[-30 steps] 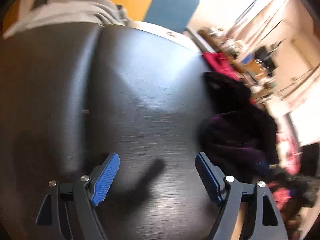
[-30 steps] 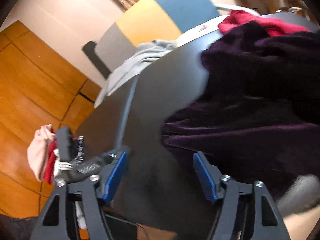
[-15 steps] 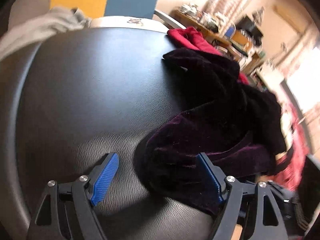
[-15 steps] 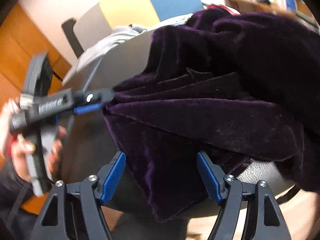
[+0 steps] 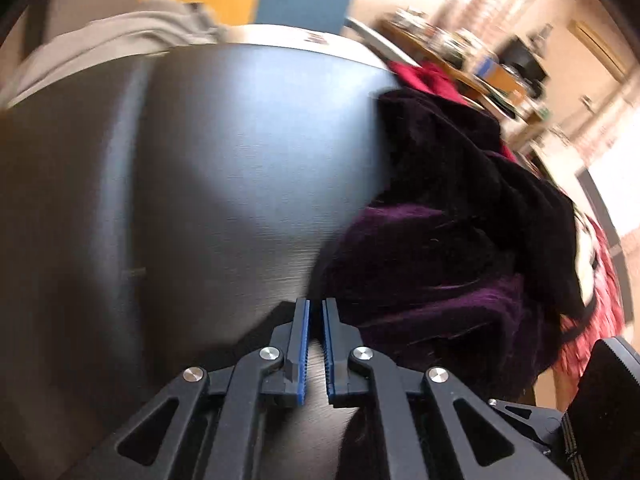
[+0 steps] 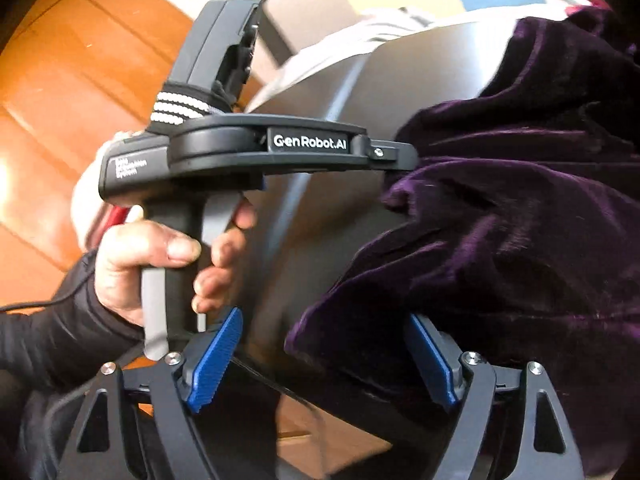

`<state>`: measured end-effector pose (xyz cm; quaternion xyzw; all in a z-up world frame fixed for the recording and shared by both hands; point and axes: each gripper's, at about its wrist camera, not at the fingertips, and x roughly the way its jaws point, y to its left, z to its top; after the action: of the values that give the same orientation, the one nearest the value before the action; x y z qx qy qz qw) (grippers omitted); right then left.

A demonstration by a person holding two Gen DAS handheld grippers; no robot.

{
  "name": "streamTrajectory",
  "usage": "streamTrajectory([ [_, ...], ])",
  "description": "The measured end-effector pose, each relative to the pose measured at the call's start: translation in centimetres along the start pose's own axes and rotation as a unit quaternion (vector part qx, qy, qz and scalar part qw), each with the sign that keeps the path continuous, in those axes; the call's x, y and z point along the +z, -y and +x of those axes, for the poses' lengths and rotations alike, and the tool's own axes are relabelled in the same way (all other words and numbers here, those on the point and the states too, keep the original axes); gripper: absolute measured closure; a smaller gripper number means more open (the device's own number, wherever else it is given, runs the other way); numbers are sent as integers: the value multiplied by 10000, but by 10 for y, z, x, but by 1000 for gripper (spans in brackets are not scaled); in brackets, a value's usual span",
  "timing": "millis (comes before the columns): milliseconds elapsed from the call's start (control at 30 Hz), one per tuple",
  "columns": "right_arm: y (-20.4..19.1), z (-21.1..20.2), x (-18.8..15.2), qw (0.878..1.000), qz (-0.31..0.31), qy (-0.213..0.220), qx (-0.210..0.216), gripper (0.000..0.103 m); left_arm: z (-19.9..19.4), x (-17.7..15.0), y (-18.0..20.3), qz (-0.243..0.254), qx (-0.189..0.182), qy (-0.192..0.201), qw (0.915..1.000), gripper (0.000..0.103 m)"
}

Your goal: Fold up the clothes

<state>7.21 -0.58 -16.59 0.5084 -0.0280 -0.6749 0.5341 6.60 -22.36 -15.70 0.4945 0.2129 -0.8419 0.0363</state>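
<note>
Nearest me, my left gripper [image 5: 316,344] has its jaws almost together; they are closing, and I see only bare table [image 5: 240,184] in the narrow gap, the purple velvet garment [image 5: 452,264] just beside them. My right gripper [image 6: 326,354] is apart and opening, the garment's hem hanging between its pads without being pinched. Nothing looks folded yet: the garment lies crumpled, a red one [image 5: 424,80] behind it, a grey one [image 5: 132,36] farthest off.
</note>
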Motion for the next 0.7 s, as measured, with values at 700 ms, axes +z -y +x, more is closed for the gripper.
streamTrajectory([
  [700, 104, -229, 95, 9613, 1351, 2047, -1252, 17, -19, -45, 83, 533, -1852, -263, 9809, 76],
])
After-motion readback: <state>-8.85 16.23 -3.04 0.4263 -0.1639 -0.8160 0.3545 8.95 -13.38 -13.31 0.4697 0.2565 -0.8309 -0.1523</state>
